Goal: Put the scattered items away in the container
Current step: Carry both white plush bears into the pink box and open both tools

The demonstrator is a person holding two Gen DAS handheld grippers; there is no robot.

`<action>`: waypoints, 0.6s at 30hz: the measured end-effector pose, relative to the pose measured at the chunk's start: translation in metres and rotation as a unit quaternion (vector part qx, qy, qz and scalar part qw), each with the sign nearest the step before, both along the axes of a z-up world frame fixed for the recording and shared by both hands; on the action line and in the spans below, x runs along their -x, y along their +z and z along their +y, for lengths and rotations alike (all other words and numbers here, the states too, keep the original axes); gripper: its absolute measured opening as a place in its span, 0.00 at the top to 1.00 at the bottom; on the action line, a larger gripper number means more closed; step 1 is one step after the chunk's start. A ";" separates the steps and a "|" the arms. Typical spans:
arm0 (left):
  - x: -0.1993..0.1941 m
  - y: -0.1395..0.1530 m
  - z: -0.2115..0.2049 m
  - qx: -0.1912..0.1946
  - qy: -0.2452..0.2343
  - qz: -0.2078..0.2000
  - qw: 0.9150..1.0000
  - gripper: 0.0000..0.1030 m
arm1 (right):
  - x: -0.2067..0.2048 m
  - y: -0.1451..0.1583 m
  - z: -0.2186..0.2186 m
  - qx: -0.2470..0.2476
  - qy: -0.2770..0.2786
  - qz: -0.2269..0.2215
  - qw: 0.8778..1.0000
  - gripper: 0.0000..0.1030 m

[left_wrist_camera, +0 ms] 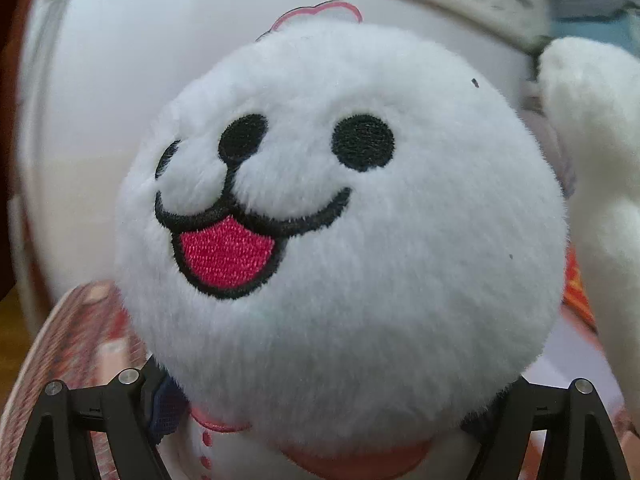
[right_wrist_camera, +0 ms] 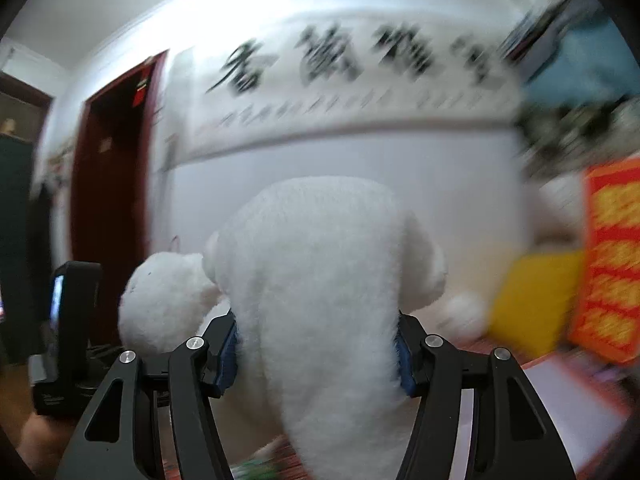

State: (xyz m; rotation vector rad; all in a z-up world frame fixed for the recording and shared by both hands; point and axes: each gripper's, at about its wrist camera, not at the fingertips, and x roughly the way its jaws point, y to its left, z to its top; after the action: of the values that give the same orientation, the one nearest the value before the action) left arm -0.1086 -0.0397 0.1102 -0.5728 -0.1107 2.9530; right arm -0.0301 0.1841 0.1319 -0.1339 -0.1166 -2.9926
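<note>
**Gripper and hand state**

Left gripper [left_wrist_camera: 332, 412]: both black fingers enter the left wrist view from the bottom edge, spread wide apart. The blue inner pads [left_wrist_camera: 166, 408] press against the lower sides of the round white plush toy [left_wrist_camera: 340, 220], which fills the gap between them. The jaws are clamped on the toy.

Right gripper [right_wrist_camera: 316, 350]: both black fingers rise from the bottom edge of the right wrist view. The blue pads [right_wrist_camera: 228, 354] bear on opposite flanks of the tall white plush toy [right_wrist_camera: 320, 280], holding it upright between the jaws.

A hand [right_wrist_camera: 38, 440] shows at the lower left of the right wrist view, blurred.
</note>
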 end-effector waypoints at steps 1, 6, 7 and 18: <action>0.002 0.006 0.020 -0.003 -0.023 0.001 1.000 0.15 | -0.007 0.005 0.014 -0.004 -0.036 0.015 0.999 0.38; 0.027 0.000 0.094 -0.004 -0.102 -0.031 0.994 0.15 | -0.026 0.024 0.101 0.023 -0.178 0.036 0.983 0.37; 0.035 -0.006 0.106 -0.001 -0.114 -0.044 0.993 0.15 | -0.026 0.024 0.118 0.037 -0.188 0.032 0.981 0.37; 0.121 -0.071 0.239 0.036 -0.240 -0.190 0.951 0.09 | 0.068 -0.047 0.254 0.194 -0.172 -0.137 0.956 0.00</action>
State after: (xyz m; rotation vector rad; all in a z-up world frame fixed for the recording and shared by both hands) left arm -0.2292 0.1994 0.0389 -1.0120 0.0902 2.3572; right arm -0.0982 0.4383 0.0847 0.2493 -0.7910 -3.2723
